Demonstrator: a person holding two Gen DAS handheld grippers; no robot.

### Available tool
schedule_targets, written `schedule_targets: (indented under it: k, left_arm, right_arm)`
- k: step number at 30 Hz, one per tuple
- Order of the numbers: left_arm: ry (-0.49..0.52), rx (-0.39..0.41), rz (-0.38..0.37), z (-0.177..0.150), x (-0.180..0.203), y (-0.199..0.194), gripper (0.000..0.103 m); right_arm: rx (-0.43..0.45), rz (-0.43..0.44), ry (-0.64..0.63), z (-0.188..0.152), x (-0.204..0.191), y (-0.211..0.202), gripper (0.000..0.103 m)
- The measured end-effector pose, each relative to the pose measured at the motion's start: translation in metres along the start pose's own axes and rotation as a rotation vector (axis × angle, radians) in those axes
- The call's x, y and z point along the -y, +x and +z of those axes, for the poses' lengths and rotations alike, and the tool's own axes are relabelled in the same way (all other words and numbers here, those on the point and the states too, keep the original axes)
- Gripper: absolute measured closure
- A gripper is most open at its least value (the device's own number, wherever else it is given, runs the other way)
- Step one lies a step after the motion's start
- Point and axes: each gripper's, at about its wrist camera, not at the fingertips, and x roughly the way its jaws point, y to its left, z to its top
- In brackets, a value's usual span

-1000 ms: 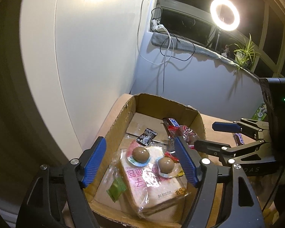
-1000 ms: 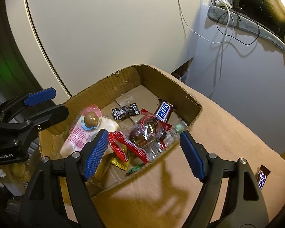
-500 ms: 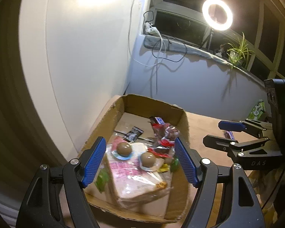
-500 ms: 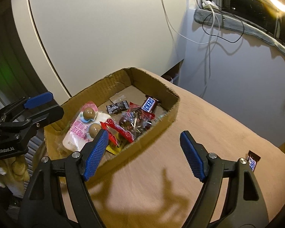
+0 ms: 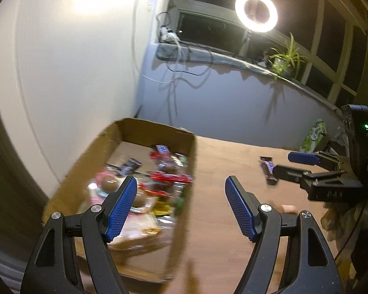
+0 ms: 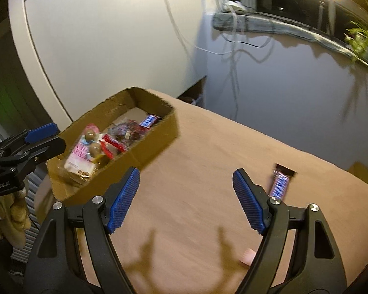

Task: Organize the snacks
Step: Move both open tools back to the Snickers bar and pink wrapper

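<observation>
An open cardboard box (image 5: 157, 126) (image 6: 144, 156) stands at the table's left end. It holds a pink packet with two brown balls (image 6: 85, 144), red-wrapped snacks (image 5: 169, 177) and a Snickers bar (image 6: 148, 120). A loose Snickers bar (image 6: 281, 181) (image 5: 267, 169) lies on the brown table. My right gripper (image 6: 186, 178) (image 5: 284, 163) hangs open over bare table, with the loose bar just right of its right finger. Over the box's right wall hovers my left gripper (image 5: 181, 183) (image 6: 49, 138), open and with nothing in it.
A small pink item (image 6: 247, 257) (image 5: 288, 208) lies on the table near the right gripper. A green packet (image 5: 314, 134) stands at the far right. Behind are a white curved wall, a window sill with cables, a ring light (image 5: 256, 12) and a plant (image 5: 285, 58).
Both grippers have swung right, from over the box toward the bare table. The loose Snickers bar now lies much nearer the right gripper. Both stayed open.
</observation>
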Motion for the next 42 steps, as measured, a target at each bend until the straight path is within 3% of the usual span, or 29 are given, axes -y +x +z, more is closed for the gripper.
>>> schedule_targets:
  k: [8,16,18,23,32,42]
  left_arm:
    - [0.053,-0.042,-0.085,-0.010,0.052,0.016,0.029]
    - [0.129,-0.112,-0.175,-0.022,0.107,0.041,0.029]
    - [0.145,-0.134,-0.203,-0.024,0.120,0.048,0.033]
    - [0.167,-0.168,-0.225,-0.019,0.138,0.068,0.040]
    - [0.168,-0.226,-0.242,-0.009,0.156,0.106,0.049]
    - [0.164,-0.283,-0.222,-0.002,0.167,0.144,0.050]
  right_arm:
    - [-0.016,-0.063,0.094,-0.015,0.067,-0.019,0.022]
    - [-0.073,-0.059,0.195,-0.033,0.122,-0.009,0.022]
    - [-0.087,-0.058,0.203,-0.036,0.129,-0.004,0.022]
    - [-0.079,-0.017,0.181,-0.050,0.133,-0.009,0.022]
    - [-0.109,0.072,0.018,-0.082,0.119,-0.017,0.022]
    - [-0.172,0.154,-0.130,-0.099,0.095,-0.008,0.034]
